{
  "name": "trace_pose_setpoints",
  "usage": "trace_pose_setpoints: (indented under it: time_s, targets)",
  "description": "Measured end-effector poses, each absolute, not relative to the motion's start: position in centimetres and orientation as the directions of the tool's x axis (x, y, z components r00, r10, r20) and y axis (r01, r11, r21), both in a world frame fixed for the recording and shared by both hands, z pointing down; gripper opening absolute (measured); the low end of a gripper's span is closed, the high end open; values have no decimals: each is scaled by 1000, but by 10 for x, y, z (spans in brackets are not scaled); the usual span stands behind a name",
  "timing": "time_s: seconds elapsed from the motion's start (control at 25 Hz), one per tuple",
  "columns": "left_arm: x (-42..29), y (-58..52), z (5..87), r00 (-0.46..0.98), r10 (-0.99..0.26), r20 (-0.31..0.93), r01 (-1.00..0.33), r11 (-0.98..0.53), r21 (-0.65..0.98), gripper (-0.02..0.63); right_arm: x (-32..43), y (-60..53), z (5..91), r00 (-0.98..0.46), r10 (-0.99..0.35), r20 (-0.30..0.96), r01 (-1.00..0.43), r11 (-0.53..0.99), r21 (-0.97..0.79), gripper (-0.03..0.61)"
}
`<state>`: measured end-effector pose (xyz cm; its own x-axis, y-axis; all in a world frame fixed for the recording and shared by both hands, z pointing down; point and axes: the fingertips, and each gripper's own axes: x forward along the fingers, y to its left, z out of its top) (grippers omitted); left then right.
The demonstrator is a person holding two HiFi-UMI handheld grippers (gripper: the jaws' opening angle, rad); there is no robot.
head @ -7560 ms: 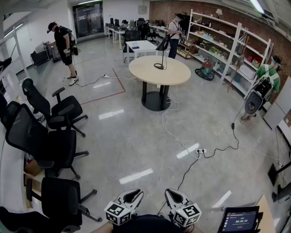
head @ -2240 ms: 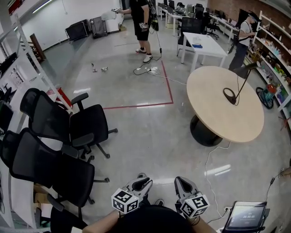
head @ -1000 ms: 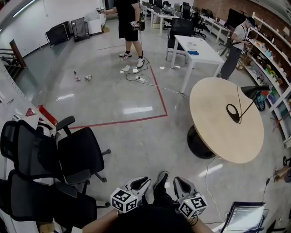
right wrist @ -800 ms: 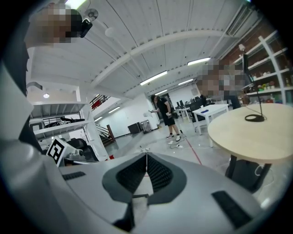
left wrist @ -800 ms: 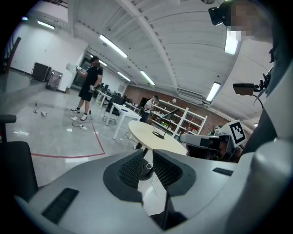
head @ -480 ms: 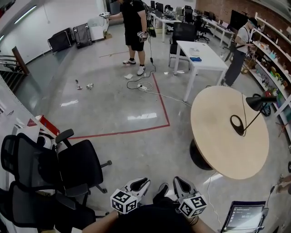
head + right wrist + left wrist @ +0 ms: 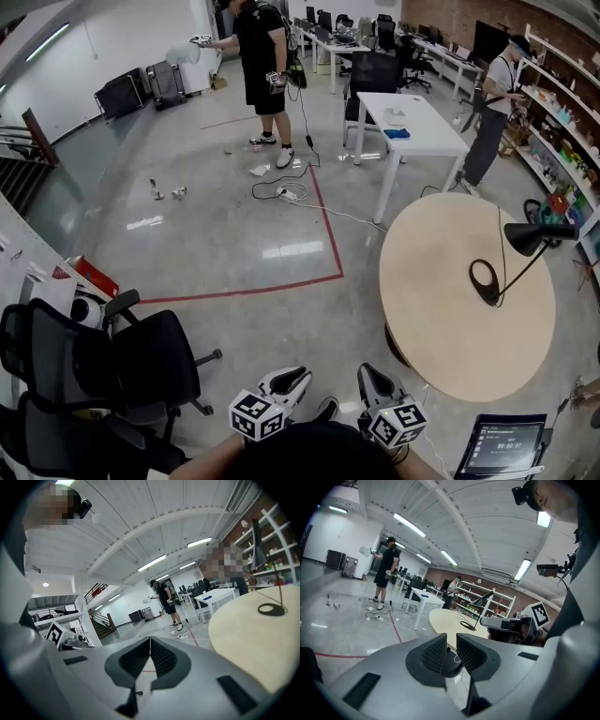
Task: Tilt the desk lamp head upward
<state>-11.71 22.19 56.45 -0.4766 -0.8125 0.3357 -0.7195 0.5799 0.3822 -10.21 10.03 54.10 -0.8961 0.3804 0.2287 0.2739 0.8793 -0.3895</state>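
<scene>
Two grey plastic grippers with marker cubes are held low and close together in front of the person. The left gripper's (image 7: pixel 285 379) (image 7: pixel 451 649) black ribbed fingers (image 7: pixel 434 653) stand a narrow slit apart with nothing between them. The right gripper's (image 7: pixel 372 381) (image 7: pixel 150 654) ribbed fingers (image 7: pixel 137 660) meet at their tips and hold nothing.

Well ahead of the right fingers and off to their right, the slim black metal desk lamp (image 7: pixel 513 277) (image 7: pixel 480 608) (image 7: pixel 280 588) stands untouched on a round, smooth, pale wooden table (image 7: pixel 427 309) (image 7: pixel 243 639). It has a flat ring base, a thin slanting stem and a cone-shaped head (image 7: pixel 525 237), which seems to sit roughly level. Glossy grey floor lies beyond the fingers.
</scene>
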Motion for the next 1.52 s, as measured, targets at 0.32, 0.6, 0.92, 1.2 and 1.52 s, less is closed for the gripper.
trace_pose_setpoints:
  time_s: [0.32, 0.6, 0.92, 1.2, 1.52]
  targets:
    - [-143, 187, 559, -453, -822, 345, -744, 561, 363, 66, -128, 59, 538, -916, 347, 203, 240, 877, -416, 6]
    - [-161, 161, 562, -395, -846, 359, -777, 516, 361, 66, -138, 34, 542, -934, 297, 198, 188, 880, -436, 6]
    - [-194, 121, 562, -298, -892, 340, -826, 420, 377, 66, -154, -5, 543, -958, 178, 226, 71, 907, -415, 6]
    - [-250, 116, 569, -257, -903, 343, -822, 391, 414, 66, -205, -9, 548, -955, 143, 261, 23, 910, -413, 6]
    - [-329, 122, 566, -231, -918, 323, -831, 359, 425, 66, -275, -7, 546, -960, 82, 268, -37, 912, -409, 6]
